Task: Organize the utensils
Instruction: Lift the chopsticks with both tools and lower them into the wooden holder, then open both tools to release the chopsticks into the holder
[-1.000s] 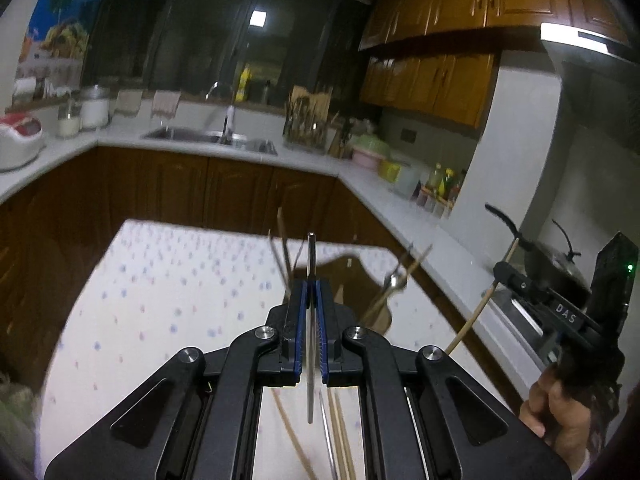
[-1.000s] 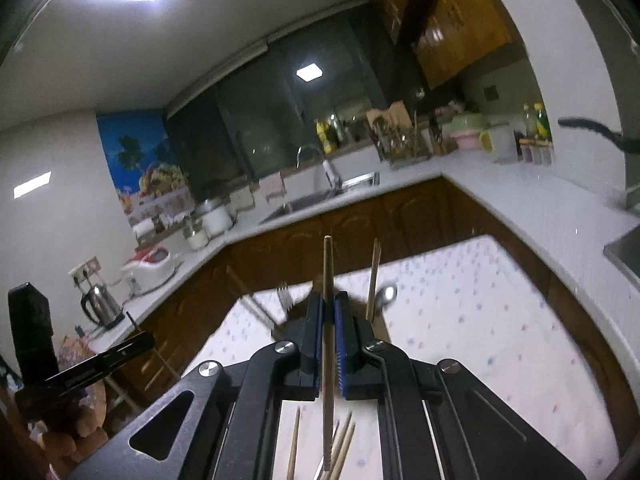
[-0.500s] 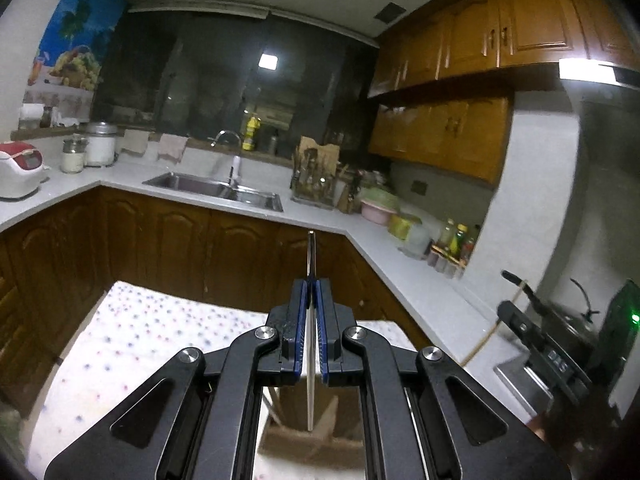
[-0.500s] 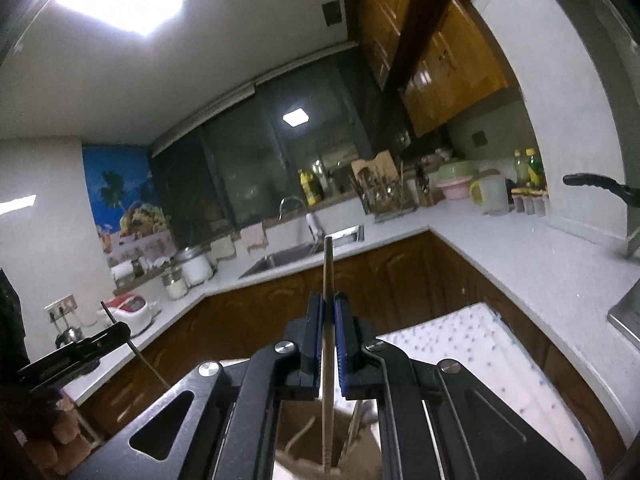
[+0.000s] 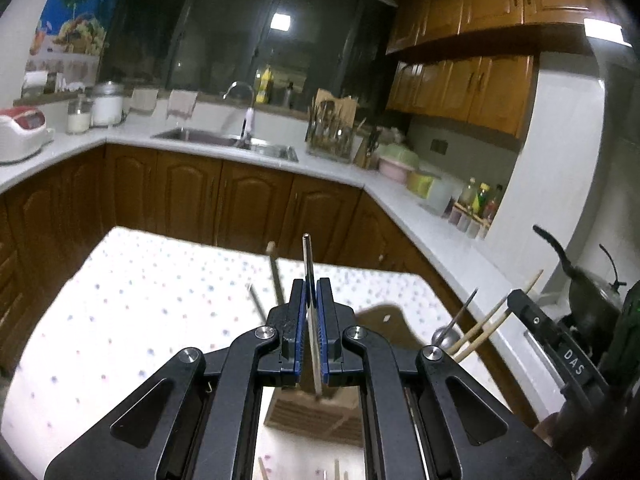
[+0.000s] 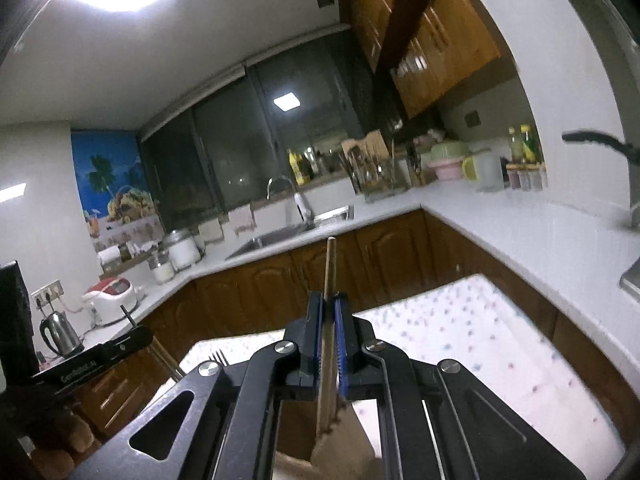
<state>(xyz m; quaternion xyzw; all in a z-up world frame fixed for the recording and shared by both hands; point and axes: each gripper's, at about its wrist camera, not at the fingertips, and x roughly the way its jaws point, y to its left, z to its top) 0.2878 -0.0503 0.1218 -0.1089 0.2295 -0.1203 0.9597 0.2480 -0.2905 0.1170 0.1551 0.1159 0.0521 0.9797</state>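
Observation:
My left gripper [image 5: 311,292] is shut on a thin metal utensil [image 5: 308,264] that stands upright, its lower end over a brown cardboard holder [image 5: 316,416] on the dotted tablecloth [image 5: 140,304]. My right gripper [image 6: 329,304] is shut on a wooden chopstick [image 6: 330,264], held upright with its lower end at the holder [image 6: 340,448]. A spoon [image 5: 446,336] and chopsticks [image 5: 486,330] stick out of the holder at the right. A fork [image 6: 218,357] shows at the left in the right wrist view. The right gripper [image 5: 560,352] appears in the left wrist view.
Loose chopstick ends [image 5: 336,470] lie on the cloth near me. Wooden cabinets [image 5: 240,200] and a white counter [image 5: 420,216] with a sink [image 5: 224,140] wrap behind the table. A wok [image 5: 592,292] sits at the right. The left gripper [image 6: 96,356] shows at the left.
Both grippers lifted and tilted up, then came back down. The holder now lies right under both held utensils, and the table shows more again.

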